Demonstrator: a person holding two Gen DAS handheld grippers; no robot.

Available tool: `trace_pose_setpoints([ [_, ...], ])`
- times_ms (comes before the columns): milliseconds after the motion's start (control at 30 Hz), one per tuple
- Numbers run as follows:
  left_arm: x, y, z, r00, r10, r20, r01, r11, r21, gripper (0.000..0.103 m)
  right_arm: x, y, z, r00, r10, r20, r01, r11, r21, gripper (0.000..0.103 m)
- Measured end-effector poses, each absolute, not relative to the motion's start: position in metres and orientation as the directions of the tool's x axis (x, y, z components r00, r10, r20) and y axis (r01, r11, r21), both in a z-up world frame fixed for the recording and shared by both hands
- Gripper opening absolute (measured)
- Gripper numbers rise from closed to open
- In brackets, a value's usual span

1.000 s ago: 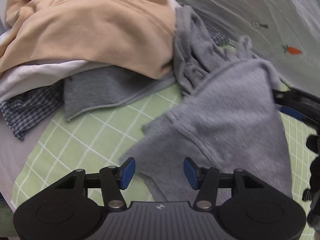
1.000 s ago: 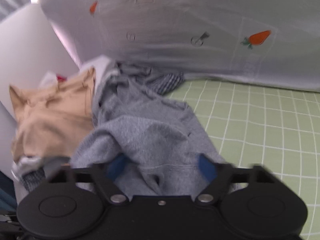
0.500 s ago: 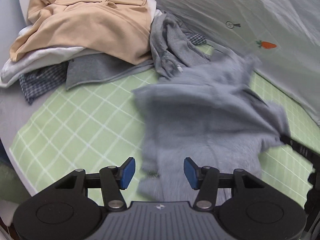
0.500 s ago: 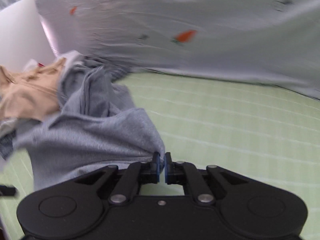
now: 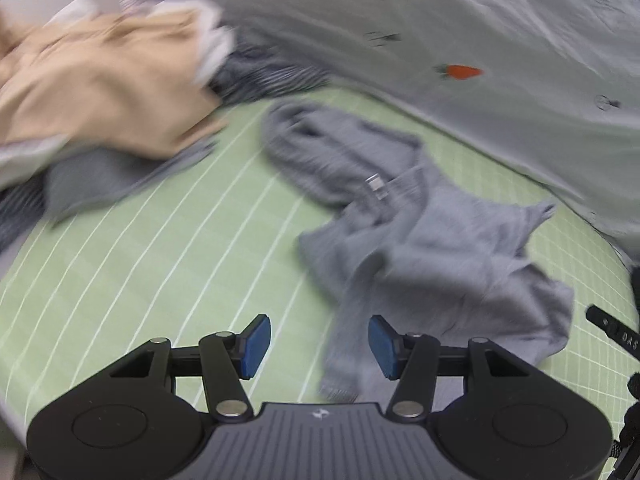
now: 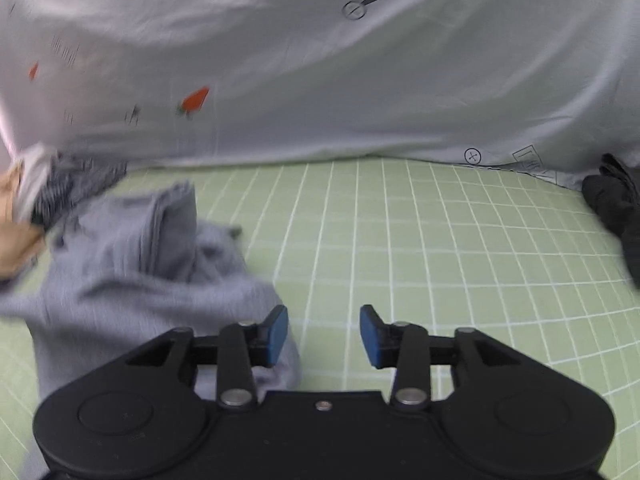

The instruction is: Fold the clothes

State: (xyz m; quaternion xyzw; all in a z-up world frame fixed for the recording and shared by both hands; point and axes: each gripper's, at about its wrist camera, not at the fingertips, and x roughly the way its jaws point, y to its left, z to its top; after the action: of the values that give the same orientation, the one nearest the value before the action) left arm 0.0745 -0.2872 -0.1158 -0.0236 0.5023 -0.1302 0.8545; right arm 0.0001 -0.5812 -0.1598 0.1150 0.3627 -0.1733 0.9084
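Note:
A crumpled grey garment (image 5: pixel 420 240) lies loose on the green checked sheet (image 5: pixel 160 260), away from the heap of clothes. My left gripper (image 5: pixel 318 340) hangs open above the sheet, its right pad over the garment's near edge, nothing pinched. In the right wrist view the same grey garment (image 6: pixel 140 280) lies at the left. My right gripper (image 6: pixel 323 334) has its jaws opening. Nothing is between its pads, and the cloth lies just behind the left pad.
A heap of clothes sits at the back left: a tan garment (image 5: pixel 100 88) on top, white, dark grey (image 5: pixel 92 184) and checked pieces under it. A pale sheet with carrot prints (image 6: pixel 360 80) rises behind. A dark garment (image 6: pixel 616 208) lies at the far right.
The right gripper closed on the grey garment, dragged it away from the heap, then opened and let it drop. The left gripper drew back with open jaws; the garment now lies crumpled.

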Motion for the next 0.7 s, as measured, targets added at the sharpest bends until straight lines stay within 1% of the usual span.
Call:
trace_pose_setpoints([
  [67,0.090,-0.309,-0.114,0.454,-0.273,-0.848,0.239,0.954,-0.178,0.055,0.013,-0.581,-0.157,0.684,-0.209,-0.699,0.391,0.914,0.109,0.045],
  [167,0.116,-0.331,-0.117,0.435,-0.300,-0.849,0.296,0.938,-0.180,0.056,0.033,-0.570,-0.157,0.693,-0.169,-0.700,0.335,0.936,0.105,0.046],
  [233,0.130,-0.346,-0.118,0.415,-0.315,-0.853,0.351,0.921,-0.170,0.062,0.054,-0.561,-0.161,0.692,-0.119,-0.712,0.282,0.953,0.114,0.046],
  [333,0.149,-0.366,-0.125,0.405,-0.319,-0.857,0.420,0.897,-0.135,0.066,0.083,-0.546,-0.176,0.664,-0.036,-0.747,0.184,0.976,0.117,0.045],
  [433,0.164,-0.384,-0.139,0.351,-0.327,-0.877,0.476,0.869,-0.133,0.067,0.106,-0.533,-0.195,0.613,0.049,-0.788,0.068,0.991,0.115,0.045],
  [467,0.168,-0.389,-0.145,0.326,-0.324,-0.888,0.489,0.862,-0.135,0.067,0.111,-0.529,-0.202,0.595,0.056,-0.801,0.044,0.994,0.101,0.045],
  [500,0.170,-0.393,-0.150,0.308,-0.320,-0.896,0.499,0.856,-0.134,0.066,0.114,-0.524,-0.206,0.587,0.047,-0.808,0.030,0.996,0.080,0.043],
  [533,0.169,-0.395,-0.154,0.303,-0.321,-0.898,0.507,0.851,-0.133,0.057,0.113,-0.521,-0.208,0.590,0.043,-0.806,0.018,0.998,0.067,0.036],
  [567,0.167,-0.396,-0.156,0.304,-0.333,-0.893,0.517,0.844,-0.139,0.046,0.112,-0.521,-0.208,0.599,0.054,-0.799,0.011,0.997,0.076,0.020],
  [600,0.164,-0.396,-0.157,0.299,-0.352,-0.887,0.527,0.836,-0.154,0.013,0.111,-0.521,-0.208,0.609,0.066,-0.791,0.004,0.996,0.087,0.012],
  [633,0.161,-0.395,-0.158,0.298,-0.359,-0.884,0.525,0.836,-0.162,0.007,0.108,-0.521,-0.206,0.624,0.062,-0.779,0.013,0.996,0.090,0.011],
  [700,0.155,-0.392,-0.152,0.334,-0.350,-0.875,0.509,0.848,-0.145,0.007,0.098,-0.521,-0.202,0.649,0.025,-0.760,0.035,0.997,0.063,0.008],
])
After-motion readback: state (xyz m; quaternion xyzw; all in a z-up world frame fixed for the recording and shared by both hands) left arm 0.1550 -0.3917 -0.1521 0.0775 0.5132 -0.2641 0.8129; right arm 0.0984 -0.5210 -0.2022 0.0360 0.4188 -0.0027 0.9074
